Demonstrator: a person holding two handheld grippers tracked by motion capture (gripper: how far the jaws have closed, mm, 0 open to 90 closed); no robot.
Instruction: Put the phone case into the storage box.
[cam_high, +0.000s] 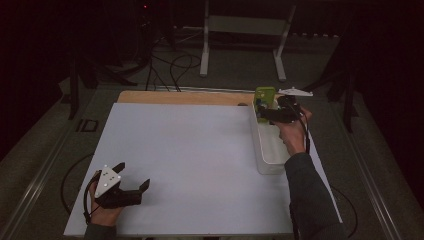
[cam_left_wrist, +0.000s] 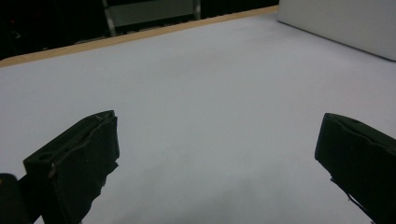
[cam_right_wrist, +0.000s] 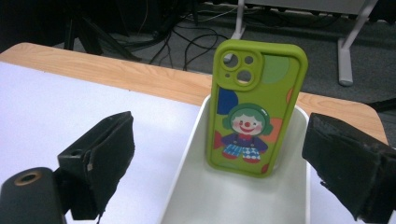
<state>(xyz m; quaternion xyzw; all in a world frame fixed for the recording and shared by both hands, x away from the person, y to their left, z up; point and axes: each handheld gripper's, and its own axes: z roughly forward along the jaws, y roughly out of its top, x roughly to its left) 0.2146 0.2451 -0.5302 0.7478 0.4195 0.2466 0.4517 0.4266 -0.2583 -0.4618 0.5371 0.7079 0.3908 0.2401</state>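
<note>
A white sheet (cam_high: 190, 160) is covering most of the wooden table (cam_high: 185, 97), leaving a strip of bare wood showing along the far edge. In the high view, a long white tray (cam_high: 265, 150) is lying at the sheet's right side, running from the far edge toward the person. A green phone case (cam_right_wrist: 258, 107) is standing upright in the far end of that tray, leaning against the tray's end wall; in the right gripper view its back is facing the camera, showing a clown figure with green hair, coloured dots and the raised camera cut-outs at the top left. In the high view the same case (cam_high: 265, 98) is appearing as a small green block at the tray's far end.

The right gripper (cam_high: 264, 113) is hovering over the far part of the tray, just short of the case. Its two black jaws are standing wide apart, one on either side of the case in the right gripper view, and they are not touching it or holding anything.

The left gripper (cam_high: 132, 177) is resting low over the near left part of the sheet, well apart from the tray. Its jaws are also spread wide, with bare sheet between them.
</note>
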